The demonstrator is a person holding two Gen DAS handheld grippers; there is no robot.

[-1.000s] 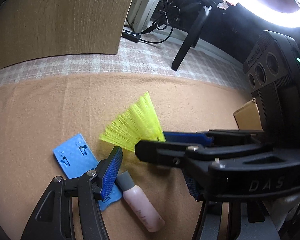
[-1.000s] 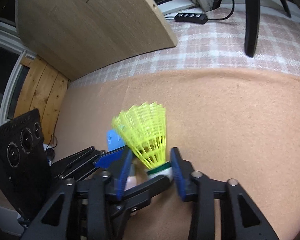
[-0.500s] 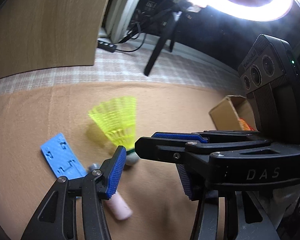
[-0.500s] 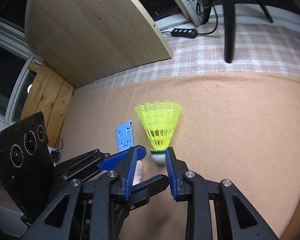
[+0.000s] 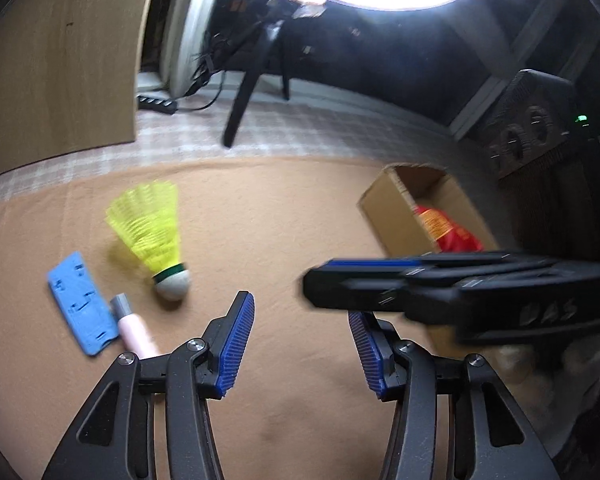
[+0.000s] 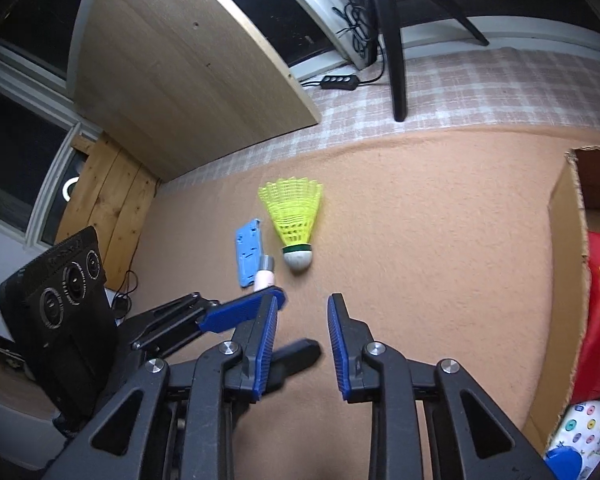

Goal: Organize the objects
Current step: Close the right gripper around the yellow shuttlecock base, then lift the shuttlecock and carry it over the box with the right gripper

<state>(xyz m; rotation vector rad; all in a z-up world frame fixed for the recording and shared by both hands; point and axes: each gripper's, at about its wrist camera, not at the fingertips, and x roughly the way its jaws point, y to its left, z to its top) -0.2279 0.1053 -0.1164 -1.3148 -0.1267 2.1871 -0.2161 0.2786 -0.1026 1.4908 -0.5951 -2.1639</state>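
Yellow plastic shuttlecock [image 6: 295, 220] lies on tan blanket [image 6: 420, 220], cork toward me, apart from my right fingers [image 6: 300, 332], opening, empty. Left fingers [image 5: 300, 340] spread, empty.

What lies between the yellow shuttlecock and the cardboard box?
Nothing visible: only bare tan cloth separates the shuttlecock from the cardboard box. The blue plastic piece and pink bottle lie on its far side.

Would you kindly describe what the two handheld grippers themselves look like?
Both the left gripper and the right gripper have black angular plastic frames with silver pivot bolts and triangular cut-outs. Their fingers carry ribbed blue pads. Each bears a black camera block with round lenses; pale letters mark the right gripper's side. No hand or sleeve shows.
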